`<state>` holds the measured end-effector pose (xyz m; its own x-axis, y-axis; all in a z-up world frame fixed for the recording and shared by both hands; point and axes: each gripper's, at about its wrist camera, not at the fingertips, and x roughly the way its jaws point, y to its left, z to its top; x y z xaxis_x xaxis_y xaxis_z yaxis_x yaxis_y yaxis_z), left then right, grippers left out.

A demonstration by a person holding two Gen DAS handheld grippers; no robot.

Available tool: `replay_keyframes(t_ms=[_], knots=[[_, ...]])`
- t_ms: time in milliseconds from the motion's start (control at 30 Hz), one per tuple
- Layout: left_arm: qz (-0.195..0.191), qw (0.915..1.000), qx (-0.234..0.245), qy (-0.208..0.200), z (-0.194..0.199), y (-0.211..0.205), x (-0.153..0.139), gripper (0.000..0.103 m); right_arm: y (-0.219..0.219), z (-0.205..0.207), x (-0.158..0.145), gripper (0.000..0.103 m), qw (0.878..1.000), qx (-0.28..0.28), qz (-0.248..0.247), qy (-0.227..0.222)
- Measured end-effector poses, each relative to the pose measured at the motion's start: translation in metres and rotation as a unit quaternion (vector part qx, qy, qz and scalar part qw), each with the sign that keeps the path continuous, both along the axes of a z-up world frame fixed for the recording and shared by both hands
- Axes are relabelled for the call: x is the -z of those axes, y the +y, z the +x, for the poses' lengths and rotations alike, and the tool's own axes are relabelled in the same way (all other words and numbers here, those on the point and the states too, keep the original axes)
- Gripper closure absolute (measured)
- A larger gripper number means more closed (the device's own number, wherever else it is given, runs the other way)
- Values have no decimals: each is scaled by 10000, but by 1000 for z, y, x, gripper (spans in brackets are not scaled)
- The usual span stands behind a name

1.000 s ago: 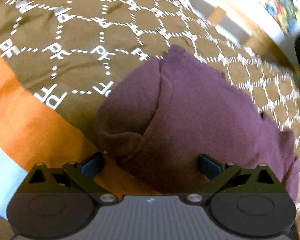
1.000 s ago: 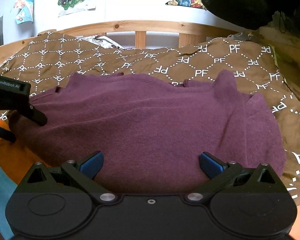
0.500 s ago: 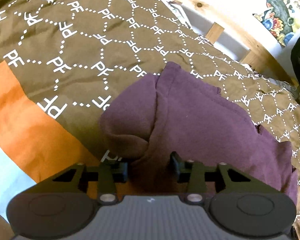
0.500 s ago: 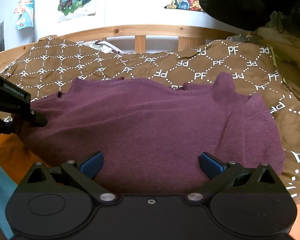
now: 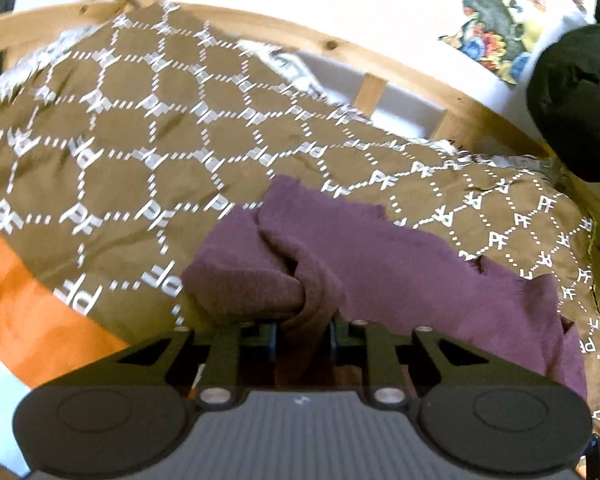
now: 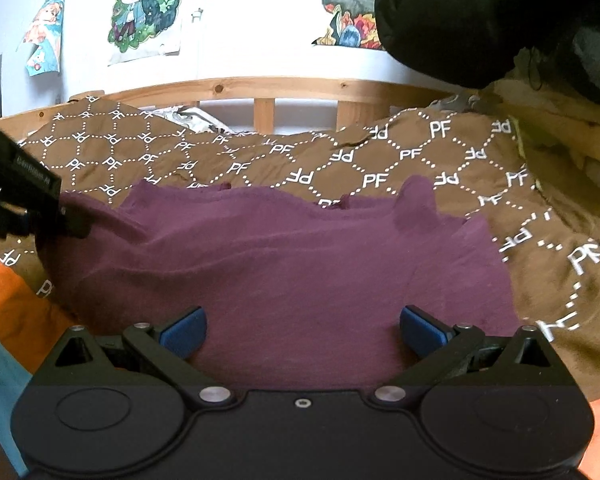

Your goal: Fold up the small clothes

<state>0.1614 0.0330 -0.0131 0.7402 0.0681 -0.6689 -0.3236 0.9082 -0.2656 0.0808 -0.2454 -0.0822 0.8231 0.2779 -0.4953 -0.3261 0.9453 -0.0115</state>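
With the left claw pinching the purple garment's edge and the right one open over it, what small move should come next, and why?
Probably close the right claw on the near hem of the purple garment. The left claw has just been closing and now pinches a bunched fold of cloth, while the right one's blue pads stand wide apart. Gripping both sides should let the cloth fold evenly.

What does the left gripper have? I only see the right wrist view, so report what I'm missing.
Observer: The left gripper is closed on a bunched fold of the purple garment; its jaws have just been closing.
Operator: Describe that end of the cloth.
Observer: A rolled lump of fabric sits just left of the pinch.
Operator: Tell me what's beyond it.
Observer: An orange band of the brown patterned cover runs out to the left.
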Motion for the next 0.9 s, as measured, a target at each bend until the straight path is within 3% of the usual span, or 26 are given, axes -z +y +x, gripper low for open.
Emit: replay_keyframes(t_ms=[333,500,700,900], knots=[[491,9980,374,-117,17,-27,-26,81,-33,5,-25,0,9987,420,-4,-292],[884,9884,1176,-386,26,-56,-42,81,-53,16,-32,0,9974,628,-102,-351],[1407,9539,2569,-656,30,-118,-56,81,-93,31,-46,1,9906,1214,-208,-586],[1667,9046,3895,-455,16,-178,-38,80,-132,42,-51,1,9822,1746,-265,-646]])
